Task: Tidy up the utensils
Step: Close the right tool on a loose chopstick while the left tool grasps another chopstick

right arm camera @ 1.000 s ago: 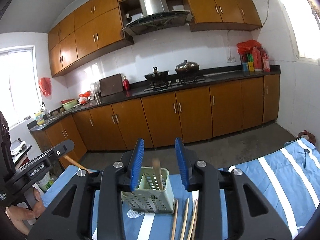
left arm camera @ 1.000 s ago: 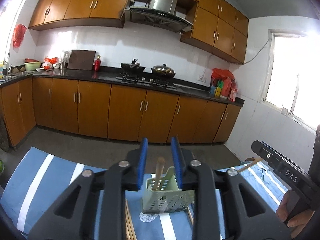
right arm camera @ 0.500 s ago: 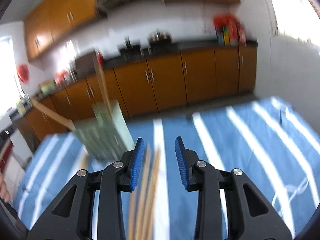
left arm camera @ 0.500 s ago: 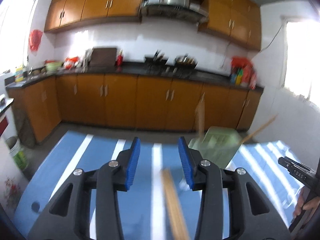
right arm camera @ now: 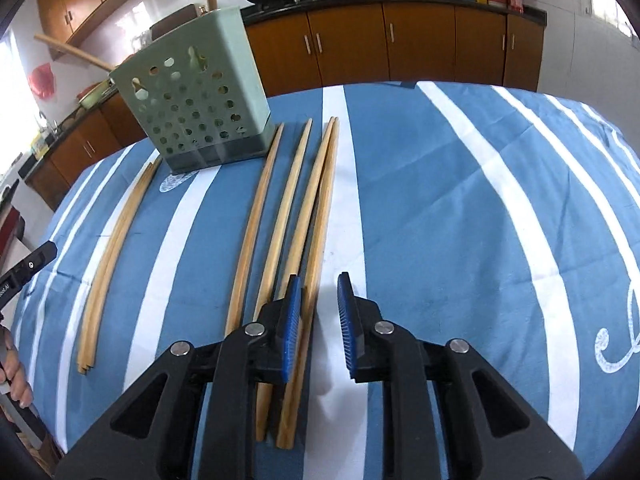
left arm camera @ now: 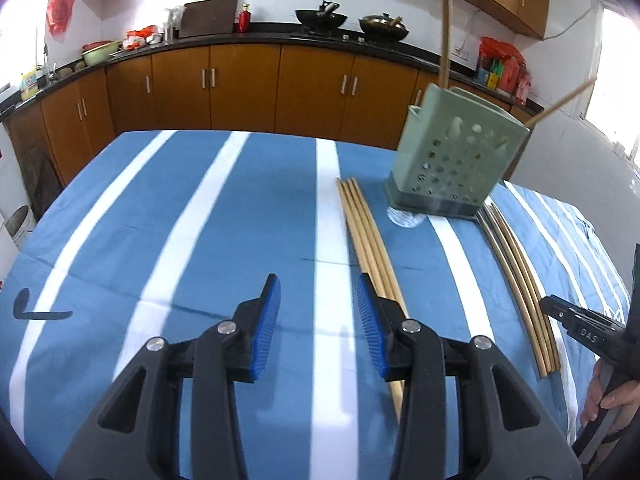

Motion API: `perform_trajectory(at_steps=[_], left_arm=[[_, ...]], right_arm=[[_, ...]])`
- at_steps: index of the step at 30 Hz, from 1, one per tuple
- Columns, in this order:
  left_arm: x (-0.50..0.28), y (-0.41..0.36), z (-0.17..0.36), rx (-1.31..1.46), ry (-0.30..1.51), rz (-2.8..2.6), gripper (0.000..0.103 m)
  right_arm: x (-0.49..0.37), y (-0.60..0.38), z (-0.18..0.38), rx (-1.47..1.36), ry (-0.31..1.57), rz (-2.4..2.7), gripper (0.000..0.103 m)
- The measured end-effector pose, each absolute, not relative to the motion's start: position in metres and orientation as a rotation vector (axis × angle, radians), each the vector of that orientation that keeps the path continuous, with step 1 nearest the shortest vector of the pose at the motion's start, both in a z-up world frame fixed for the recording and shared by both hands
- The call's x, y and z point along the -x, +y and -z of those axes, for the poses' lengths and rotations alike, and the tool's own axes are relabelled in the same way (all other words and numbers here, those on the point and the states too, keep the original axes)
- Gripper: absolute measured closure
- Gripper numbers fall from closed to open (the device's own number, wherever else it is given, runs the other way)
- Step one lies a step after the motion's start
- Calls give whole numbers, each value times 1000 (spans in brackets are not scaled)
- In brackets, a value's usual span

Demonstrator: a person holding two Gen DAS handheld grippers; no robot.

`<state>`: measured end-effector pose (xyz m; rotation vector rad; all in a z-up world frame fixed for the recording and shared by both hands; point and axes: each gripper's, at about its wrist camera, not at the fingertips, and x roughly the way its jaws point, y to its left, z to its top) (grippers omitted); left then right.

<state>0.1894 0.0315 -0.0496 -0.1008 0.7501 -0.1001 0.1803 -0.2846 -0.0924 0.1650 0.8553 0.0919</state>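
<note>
A pale green perforated utensil holder (left arm camera: 452,160) (right arm camera: 192,112) stands on the blue striped cloth, with two wooden sticks (left arm camera: 445,20) poking out of it. One bundle of wooden chopsticks (left arm camera: 364,232) (right arm camera: 116,248) lies left of the holder. My left gripper (left arm camera: 320,312) hovers open over its near end, with the bundle under the right finger and nothing between the pads. Several more chopsticks (right arm camera: 296,200) (left arm camera: 520,280) lie spread on the holder's other side. My right gripper (right arm camera: 318,304) is over their near ends, its jaws closing to a narrow gap. One chopstick lies just under that gap, untouched.
The table's cloth (left arm camera: 180,240) has white stripes and reaches to the far edge. Beyond it runs a kitchen counter with brown cabinets (left arm camera: 240,80). A hand (left arm camera: 612,400) holds the other gripper's handle at the right edge of the left wrist view.
Both grippers have dropped and tipped down from facing the cabinets to looking at the table. The left jaws have widened and the right jaws have narrowed.
</note>
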Motion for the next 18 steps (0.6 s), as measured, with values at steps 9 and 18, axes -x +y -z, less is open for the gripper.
perform_trajectory(at_steps=[9,18], left_arm=[[-192,4,64,86,803,189,67],[-196,-7,82,47,871,193,78]], right_arm=[[-182,-309,94,-207,846,-7,96],[-180,-308,93,-196,846,-9,96]])
